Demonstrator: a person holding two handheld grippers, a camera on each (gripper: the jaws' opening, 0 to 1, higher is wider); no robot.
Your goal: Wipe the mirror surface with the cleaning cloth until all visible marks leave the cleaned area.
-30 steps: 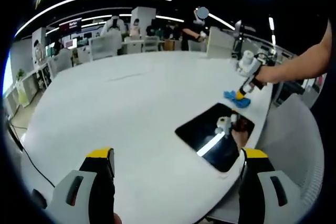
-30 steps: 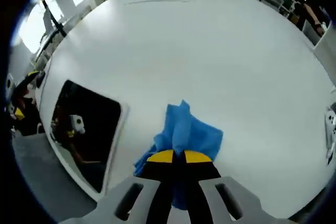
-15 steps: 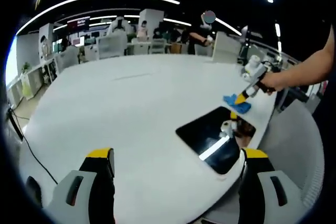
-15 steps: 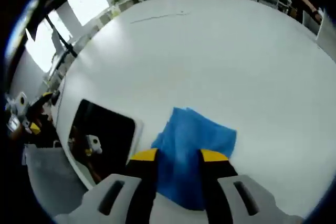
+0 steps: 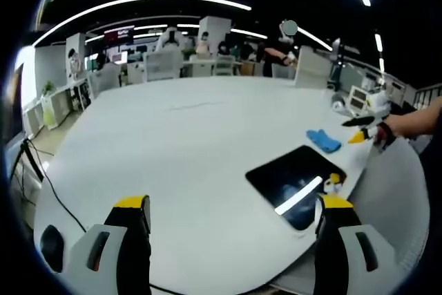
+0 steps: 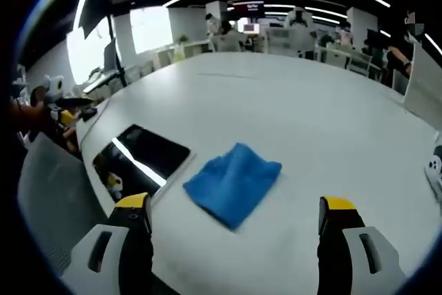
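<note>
The dark mirror (image 5: 293, 181) lies flat near the white table's edge, reflecting a ceiling light strip. Just beyond it the blue cleaning cloth (image 5: 323, 140) rests loose on the table. My left gripper (image 5: 233, 205) hovers open over bare table, short of the mirror. A hand holds my right gripper (image 5: 364, 136) at the far right, clear of the cloth. In the right gripper view the cloth (image 6: 233, 181) lies ahead between the wide-open jaws of my right gripper (image 6: 233, 204), untouched, with the mirror (image 6: 141, 157) to its left. The left gripper (image 6: 63, 110) shows at the left edge.
The round white table (image 5: 179, 143) stretches wide beyond the mirror. A black cable (image 5: 52, 184) hangs off its left side. A grey chair back (image 6: 48, 191) stands by the mirror edge. A small white object (image 6: 435, 167) sits at the right edge. Office desks and people are far behind.
My right gripper went from shut on the blue cloth to open, let it drop onto the table and pulled back. The left view has tilted slightly.
</note>
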